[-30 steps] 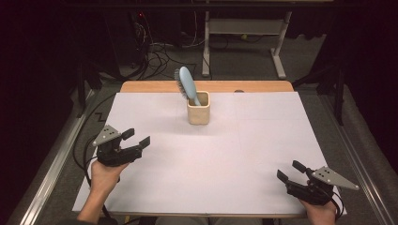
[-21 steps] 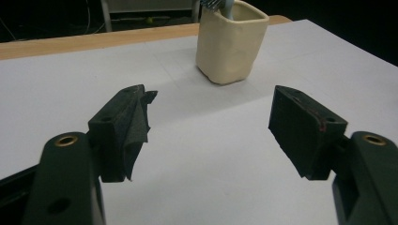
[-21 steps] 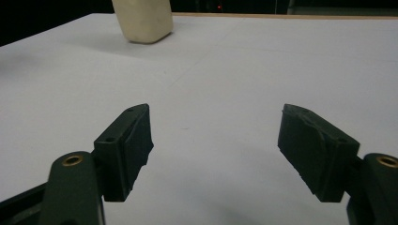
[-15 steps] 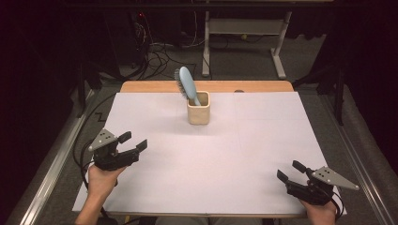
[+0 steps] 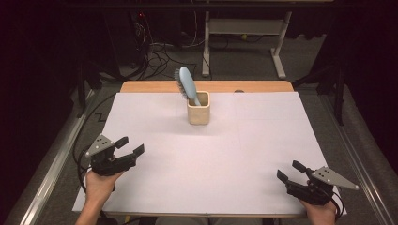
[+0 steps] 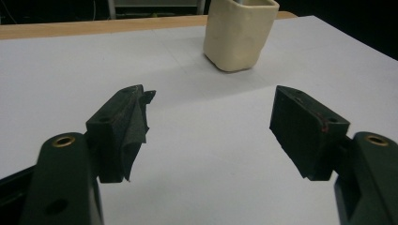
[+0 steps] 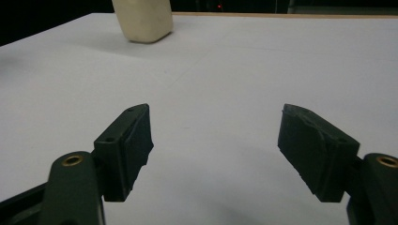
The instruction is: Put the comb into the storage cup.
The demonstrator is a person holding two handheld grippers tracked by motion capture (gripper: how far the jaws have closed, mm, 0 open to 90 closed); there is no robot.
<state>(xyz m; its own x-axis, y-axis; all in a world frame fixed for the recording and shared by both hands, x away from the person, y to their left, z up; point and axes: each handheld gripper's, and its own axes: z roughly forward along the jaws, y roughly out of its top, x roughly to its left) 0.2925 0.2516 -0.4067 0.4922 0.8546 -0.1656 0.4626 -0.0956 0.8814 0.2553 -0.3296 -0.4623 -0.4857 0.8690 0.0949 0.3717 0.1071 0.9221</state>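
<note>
Both grippers stand apart and empty: the left gripper (image 5: 130, 146), held low at the near left of the table (image 5: 263, 140), has its jaws spread with nothing between them, and the right gripper (image 5: 290, 170), at the near right corner, has its jaws spread too, holding nothing. Ahead of them, well apart from both, a light blue hairbrush (image 5: 187, 84) stands handle-down in a cream square cup (image 5: 198, 108) near the far edge of the white-covered table, about midway across. The brush's long axis runs up out of the cup and leans toward the left and slightly away, so its bristled head overhangs the cup's far left rim. From the left gripper the cup lies forward and to the right; in the left gripper view it sits just right of centre beyond the open jaws (image 6: 239, 33). From the right gripper it lies forward and well to the left, at the upper left of the right gripper view (image 7: 143, 18). By my judgement the left gripper is somewhat nearer, and the brush head leans toward its side, so a reach from there looks the shorter one.
</note>
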